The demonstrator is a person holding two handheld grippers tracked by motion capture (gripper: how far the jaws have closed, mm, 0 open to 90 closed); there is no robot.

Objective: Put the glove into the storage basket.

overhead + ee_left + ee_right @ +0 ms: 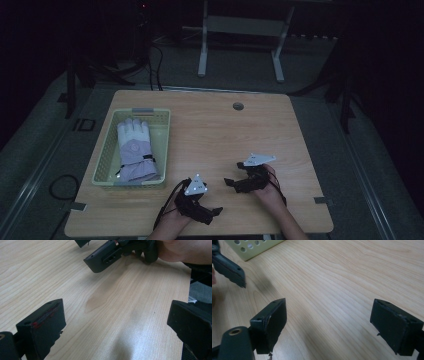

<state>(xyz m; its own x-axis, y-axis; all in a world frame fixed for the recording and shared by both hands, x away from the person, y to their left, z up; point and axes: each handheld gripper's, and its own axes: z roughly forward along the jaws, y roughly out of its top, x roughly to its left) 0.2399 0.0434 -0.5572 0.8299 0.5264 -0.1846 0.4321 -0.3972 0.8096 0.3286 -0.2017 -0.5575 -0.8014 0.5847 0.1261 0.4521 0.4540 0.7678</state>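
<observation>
Dim light covers a wooden table with dark floor around it. At the left, a pale green perforated basket is seen, and a white and lilac glove is laid flat inside it, fingers toward the far end. Both tools are held low over the bare near part of the table, well apart from the basket: the left gripper and the right gripper, each with jaws spread wide and nothing between them (bare wood is seen in the gaps). The placing of the glove is judged complete; nothing else is seen waiting on the table.
</observation>
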